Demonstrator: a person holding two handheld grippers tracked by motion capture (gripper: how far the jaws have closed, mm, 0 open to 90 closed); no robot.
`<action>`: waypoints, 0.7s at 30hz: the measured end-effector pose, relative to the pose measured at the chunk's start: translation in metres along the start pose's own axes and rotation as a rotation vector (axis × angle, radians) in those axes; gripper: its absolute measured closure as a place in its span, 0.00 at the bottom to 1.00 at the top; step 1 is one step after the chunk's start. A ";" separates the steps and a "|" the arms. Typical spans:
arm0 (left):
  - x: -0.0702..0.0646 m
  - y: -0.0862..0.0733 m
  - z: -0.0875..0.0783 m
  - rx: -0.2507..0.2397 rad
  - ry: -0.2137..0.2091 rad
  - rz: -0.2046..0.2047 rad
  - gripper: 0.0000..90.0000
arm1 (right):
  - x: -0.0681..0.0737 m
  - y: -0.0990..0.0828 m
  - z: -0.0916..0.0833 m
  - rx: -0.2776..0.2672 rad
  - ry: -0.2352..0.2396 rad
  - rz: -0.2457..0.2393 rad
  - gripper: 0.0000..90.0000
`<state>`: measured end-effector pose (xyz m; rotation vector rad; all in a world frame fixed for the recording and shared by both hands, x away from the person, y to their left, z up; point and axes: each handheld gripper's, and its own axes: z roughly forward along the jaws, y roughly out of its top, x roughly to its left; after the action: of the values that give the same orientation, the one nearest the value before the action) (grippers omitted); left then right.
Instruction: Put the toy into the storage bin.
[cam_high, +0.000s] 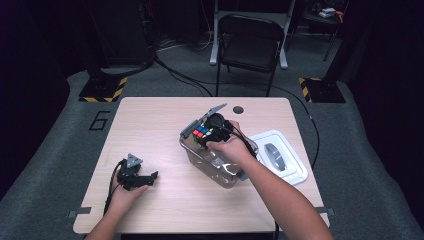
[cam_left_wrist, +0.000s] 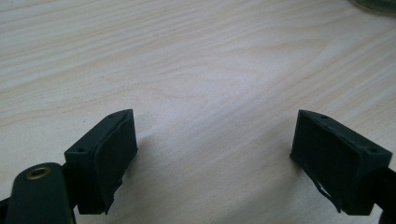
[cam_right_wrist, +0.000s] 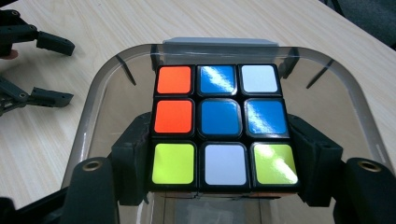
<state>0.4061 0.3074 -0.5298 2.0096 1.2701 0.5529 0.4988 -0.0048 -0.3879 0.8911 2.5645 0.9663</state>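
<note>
We pinch the cube between the right gripper jaws, above the open mouth of the clear box. Keep it level and centred between the walls as we lower (corners could catch the rim). The left gripper rests on the table, jaws spread, nothing between them.
</note>
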 end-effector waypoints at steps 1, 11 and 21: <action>0.000 0.000 0.000 0.000 0.000 0.000 0.15 | 0.001 -0.001 0.004 0.005 0.009 0.006 0.37; 0.000 0.000 0.000 0.000 0.000 0.000 0.16 | 0.000 -0.003 0.016 0.024 0.009 0.003 0.37; 0.000 0.000 0.000 0.001 0.000 0.000 0.16 | -0.001 -0.004 0.027 0.041 -0.001 -0.001 0.37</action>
<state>0.4061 0.3073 -0.5297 2.0098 1.2709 0.5526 0.5093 0.0064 -0.4107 0.9013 2.5926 0.9154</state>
